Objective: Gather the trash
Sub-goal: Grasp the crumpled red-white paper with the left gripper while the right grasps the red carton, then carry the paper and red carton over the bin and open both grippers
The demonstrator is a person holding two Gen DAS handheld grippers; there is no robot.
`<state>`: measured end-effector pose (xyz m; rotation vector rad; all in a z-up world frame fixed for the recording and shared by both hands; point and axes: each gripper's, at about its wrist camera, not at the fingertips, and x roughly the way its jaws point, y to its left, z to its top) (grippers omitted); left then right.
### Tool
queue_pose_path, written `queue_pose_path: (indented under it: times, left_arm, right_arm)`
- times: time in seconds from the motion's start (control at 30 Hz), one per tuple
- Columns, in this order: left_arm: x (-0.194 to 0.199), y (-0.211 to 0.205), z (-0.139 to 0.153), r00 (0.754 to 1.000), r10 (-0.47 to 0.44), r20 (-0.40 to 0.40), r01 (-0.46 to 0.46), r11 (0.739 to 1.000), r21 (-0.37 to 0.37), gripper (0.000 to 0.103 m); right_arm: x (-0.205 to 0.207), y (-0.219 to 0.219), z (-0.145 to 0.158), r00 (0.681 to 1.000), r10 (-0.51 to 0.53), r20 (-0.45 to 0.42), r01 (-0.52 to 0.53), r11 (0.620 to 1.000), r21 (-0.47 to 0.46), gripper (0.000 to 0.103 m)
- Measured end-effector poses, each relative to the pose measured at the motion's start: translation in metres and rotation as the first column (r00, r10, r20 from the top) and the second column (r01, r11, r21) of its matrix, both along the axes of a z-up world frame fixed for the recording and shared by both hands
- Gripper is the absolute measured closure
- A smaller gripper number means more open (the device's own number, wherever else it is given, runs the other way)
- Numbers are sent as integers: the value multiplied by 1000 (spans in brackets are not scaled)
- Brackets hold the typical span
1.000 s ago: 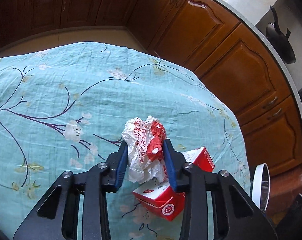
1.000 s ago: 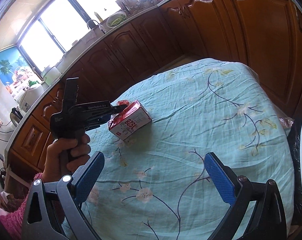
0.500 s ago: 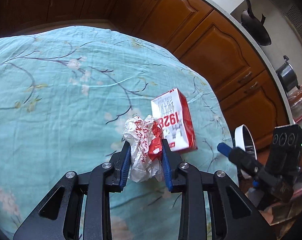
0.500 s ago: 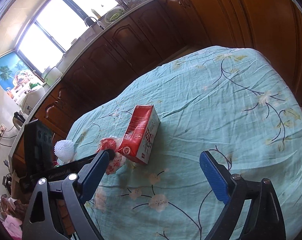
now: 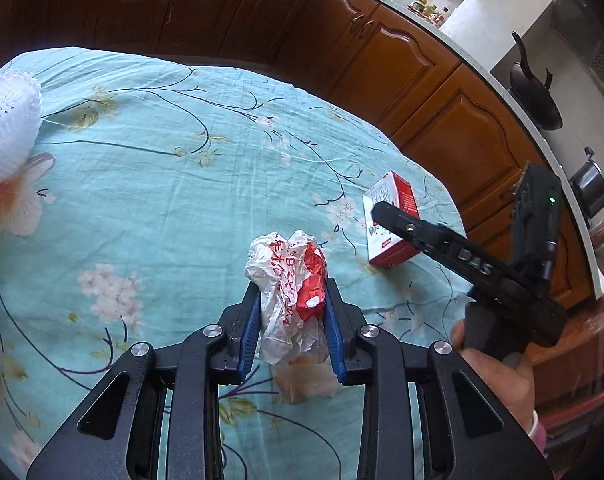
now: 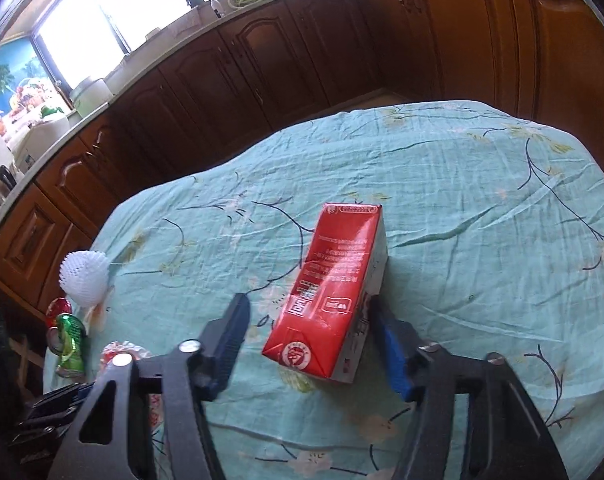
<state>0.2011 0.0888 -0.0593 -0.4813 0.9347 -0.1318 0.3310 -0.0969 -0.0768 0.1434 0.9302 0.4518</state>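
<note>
My left gripper (image 5: 290,292) is shut on a crumpled white and red wrapper (image 5: 290,284) and holds it above the teal flowered tablecloth (image 5: 162,200). A red and white carton (image 6: 337,292) lies on its side on the cloth. My right gripper (image 6: 307,316) is open, with its blue-padded jaws either side of the carton's near end; the right pad is close to or touching it, the left is apart. In the left wrist view the carton (image 5: 393,208) lies beyond the right gripper's black finger (image 5: 429,240).
A white foam net (image 6: 84,280), a crushed green can (image 6: 70,340) and a red item (image 6: 58,308) lie near the table's left edge in the right wrist view. The net also shows in the left wrist view (image 5: 8,120). Wooden cabinets (image 5: 401,68) surround the table.
My right gripper has moved forward to the carton, which now sits between its jaws, and the jaws have narrowed. My left gripper has swung with the wrapper still held.
</note>
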Motion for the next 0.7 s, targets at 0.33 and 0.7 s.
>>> queue_pose_path:
  times: [0.33, 0.7]
  left_arm:
    - [-3, -49, 15, 993, -106, 56, 100, 990, 101, 76]
    - [-5, -131, 15, 965, -257, 50, 249, 959, 135, 76]
  right_arm:
    - [-36, -61, 24, 997, -46, 55, 41, 996, 83, 72]
    - [-98, -145, 35, 987, -133, 85, 125, 987, 102, 72]
